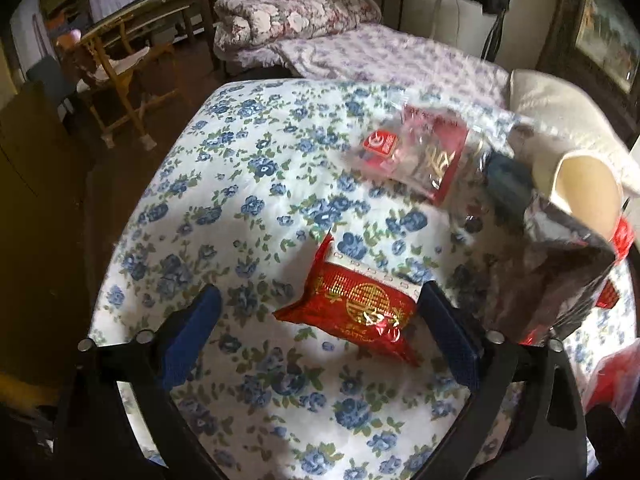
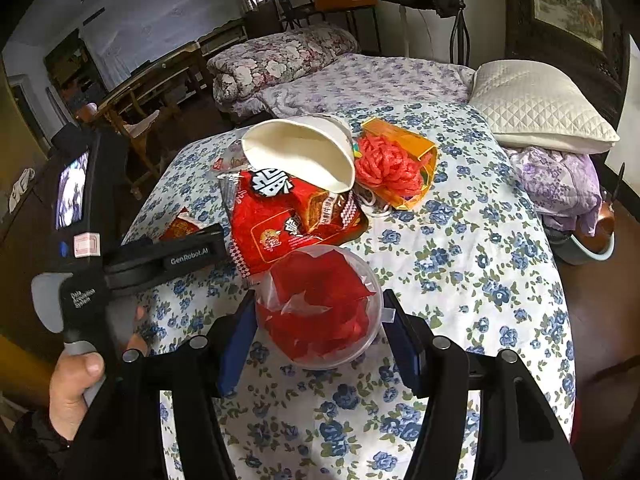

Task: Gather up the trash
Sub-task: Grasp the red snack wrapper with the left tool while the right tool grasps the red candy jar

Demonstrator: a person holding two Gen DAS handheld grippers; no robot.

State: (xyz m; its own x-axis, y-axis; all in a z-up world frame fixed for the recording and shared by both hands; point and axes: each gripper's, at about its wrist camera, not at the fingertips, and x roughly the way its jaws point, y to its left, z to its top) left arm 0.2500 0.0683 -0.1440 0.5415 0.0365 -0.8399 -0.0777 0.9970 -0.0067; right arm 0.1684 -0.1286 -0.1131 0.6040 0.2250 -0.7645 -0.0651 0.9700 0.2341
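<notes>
My left gripper (image 1: 318, 314) is open over the floral bedspread (image 1: 240, 184), its blue pads either side of a small red snack packet (image 1: 356, 312) without touching it. My right gripper (image 2: 320, 332) is shut on a clear plastic tub (image 2: 320, 308) lined with a red bag and holds it above the bed. Beyond the tub lie a big red snack bag (image 2: 280, 220), a squashed white paper cup (image 2: 304, 152) and an orange box with red plastic string (image 2: 394, 164). The left gripper's body (image 2: 160, 258) shows at the left, over the small packet (image 2: 180, 226).
A clear bag with red wrappers (image 1: 416, 156) lies further up the bed. A white pillow (image 2: 540, 108) and a purple cloth (image 2: 560, 184) sit at the right. A folded floral quilt (image 2: 280, 60) lies at the far end. A wooden chair (image 1: 116, 80) stands on the floor to the left.
</notes>
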